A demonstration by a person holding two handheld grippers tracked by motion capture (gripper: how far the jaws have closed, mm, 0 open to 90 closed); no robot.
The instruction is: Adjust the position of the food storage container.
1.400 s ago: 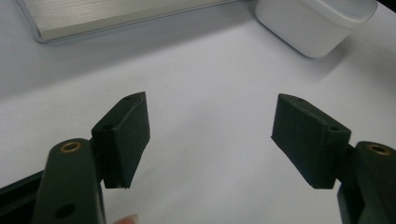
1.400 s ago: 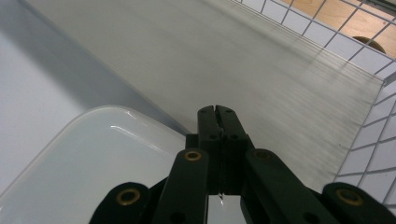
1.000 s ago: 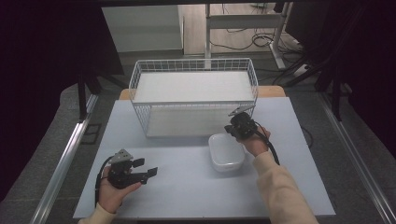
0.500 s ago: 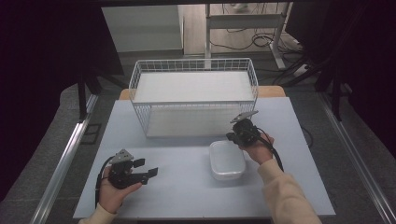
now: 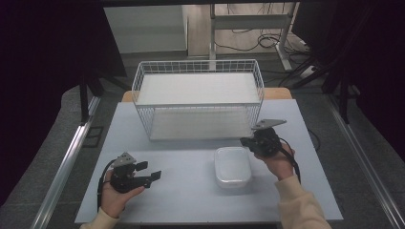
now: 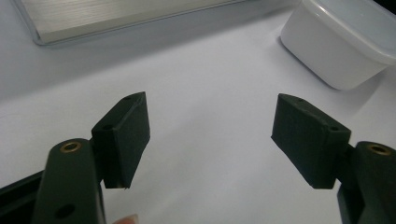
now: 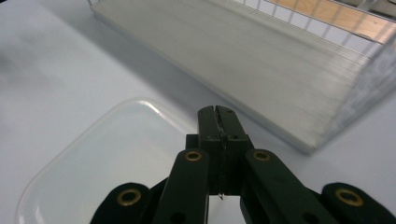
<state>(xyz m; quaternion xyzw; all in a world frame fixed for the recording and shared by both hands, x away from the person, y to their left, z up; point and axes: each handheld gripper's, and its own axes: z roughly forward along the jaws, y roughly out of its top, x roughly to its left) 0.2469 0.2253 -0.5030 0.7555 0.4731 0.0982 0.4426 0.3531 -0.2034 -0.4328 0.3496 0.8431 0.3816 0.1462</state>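
A: Left gripper (image 5: 150,171)?

B: Sat in the hand at the near left of the table (image 5: 191,205), low over the top. Pointed to the right, toward the box (image 5: 232,166).

A: Jaws?

B: Stood wide apart. Held nothing; showed only bare table between the pads in the left gripper view. Stayed well apart from the box, which appeared at the upper right corner of that view.

A: And the right gripper (image 5: 246,141)?

B: Hung at the right of the table, between the basket (image 5: 198,64) and the box, held in the other hand. Pointed left, tips just over the far right corner of the box.

A: Open at all?

B: No. Pressed fully together, pad against pad, as seen plainly in the right gripper view. Gripped nothing.

A: Touched the lid?

B: Could not tell. Looked close above its far edge, no more than that.

A: Where was the box, then?

B: Lay flat on the table, right of the middle, lid on. Sat in front of the basket, near it but apart, and outside it. Stood free of both pairs of jaws.

A: Basket?

B: Stood upright at the far side of the table, white wire, with a pale panel for a floor.
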